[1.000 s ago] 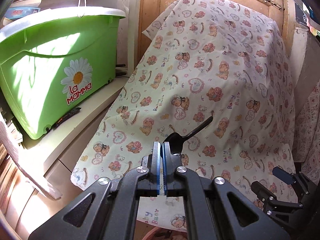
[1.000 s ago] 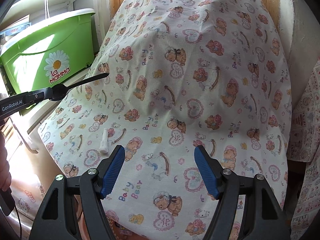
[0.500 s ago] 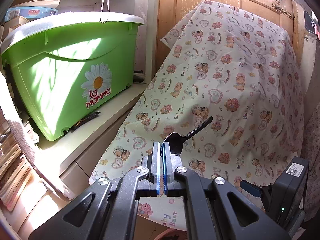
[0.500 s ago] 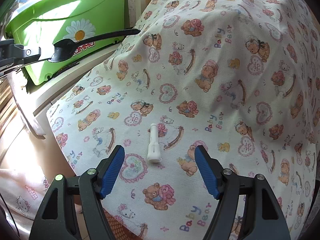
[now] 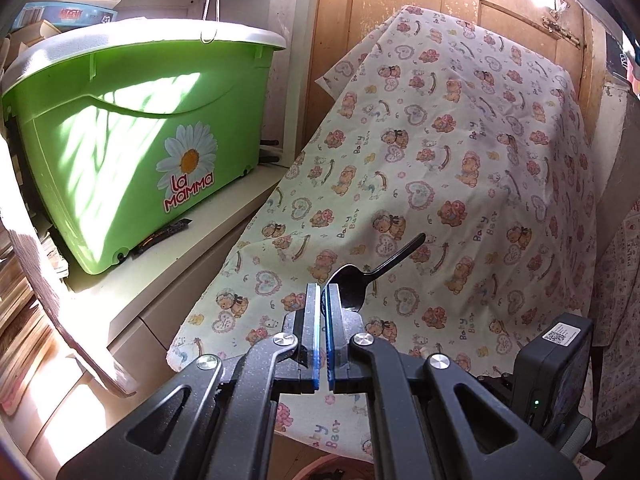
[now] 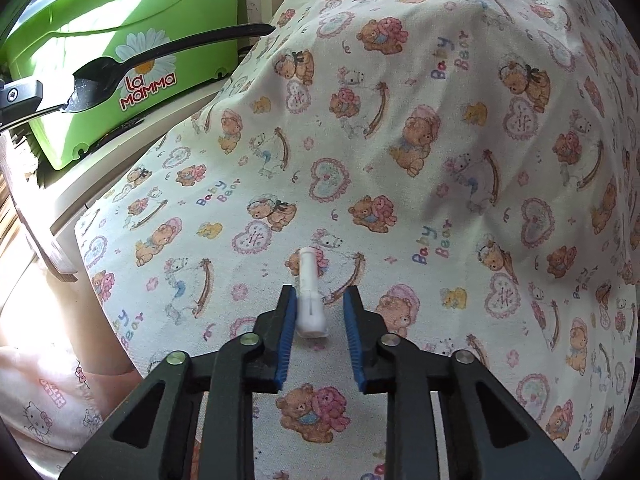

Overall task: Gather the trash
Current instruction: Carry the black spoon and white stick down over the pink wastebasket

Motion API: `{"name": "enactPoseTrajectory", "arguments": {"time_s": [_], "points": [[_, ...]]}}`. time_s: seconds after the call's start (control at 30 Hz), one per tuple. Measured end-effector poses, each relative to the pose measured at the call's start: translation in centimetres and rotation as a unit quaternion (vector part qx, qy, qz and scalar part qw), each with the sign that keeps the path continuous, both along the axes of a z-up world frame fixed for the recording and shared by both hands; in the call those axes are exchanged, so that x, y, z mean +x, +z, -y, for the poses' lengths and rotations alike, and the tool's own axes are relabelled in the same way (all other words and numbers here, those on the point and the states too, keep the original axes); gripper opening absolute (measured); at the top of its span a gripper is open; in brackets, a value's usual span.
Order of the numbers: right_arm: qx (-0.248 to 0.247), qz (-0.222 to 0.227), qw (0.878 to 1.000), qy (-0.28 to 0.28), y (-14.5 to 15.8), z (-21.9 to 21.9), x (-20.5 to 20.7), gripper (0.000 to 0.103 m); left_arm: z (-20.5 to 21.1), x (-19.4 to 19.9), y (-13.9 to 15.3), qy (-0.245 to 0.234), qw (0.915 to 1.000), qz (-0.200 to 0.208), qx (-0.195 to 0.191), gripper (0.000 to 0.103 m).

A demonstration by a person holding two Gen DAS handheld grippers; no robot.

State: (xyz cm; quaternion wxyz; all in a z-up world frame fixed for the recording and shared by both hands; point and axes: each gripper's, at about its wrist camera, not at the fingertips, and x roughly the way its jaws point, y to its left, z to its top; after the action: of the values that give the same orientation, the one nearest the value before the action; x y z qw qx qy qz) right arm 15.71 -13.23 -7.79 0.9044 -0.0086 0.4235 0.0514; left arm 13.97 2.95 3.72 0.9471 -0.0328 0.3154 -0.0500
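My left gripper (image 5: pixel 323 292) is shut on a black plastic spoon (image 5: pixel 376 270), gripped by its bowl, handle pointing up and right; the spoon also shows in the right wrist view (image 6: pixel 152 56) in the air at the upper left. A small white plastic piece (image 6: pixel 310 296) lies on the teddy-bear cloth (image 6: pixel 440 160). My right gripper (image 6: pixel 318 312) is open, low over the cloth, with its blue pads (image 6: pixel 286 340) on either side of the white piece and a gap on each side.
A green bin (image 5: pixel 132 132) with a white rim and a daisy label stands on a white shelf (image 5: pixel 172 264) to the left of the cloth-covered surface. A wooden door (image 5: pixel 400 8) is behind. The right gripper's body (image 5: pixel 556 376) shows at the lower right.
My right gripper has moved forward and down onto the white piece, and its jaws have narrowed around it. My left gripper has shifted back and left a little, still holding the spoon.
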Motion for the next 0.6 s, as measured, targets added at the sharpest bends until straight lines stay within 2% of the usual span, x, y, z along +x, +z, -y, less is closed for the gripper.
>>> {"name": "enactPoseTrajectory", "arguments": {"time_s": [0.27, 0.6], "points": [[0.025, 0.038, 0.999, -0.017, 2.6, 2.4, -1.7, 0.014, -0.1, -0.5, 0.1, 0.003, 1.0000, 0.007, 0.003, 0.001], [0.101, 0.065, 0.993, -0.015, 5.6, 6.2, -4.0, 0.014, 0.3, -0.9, 0.1, 0.000, 0.9999, 0.012, 0.010, 0.001]]}}
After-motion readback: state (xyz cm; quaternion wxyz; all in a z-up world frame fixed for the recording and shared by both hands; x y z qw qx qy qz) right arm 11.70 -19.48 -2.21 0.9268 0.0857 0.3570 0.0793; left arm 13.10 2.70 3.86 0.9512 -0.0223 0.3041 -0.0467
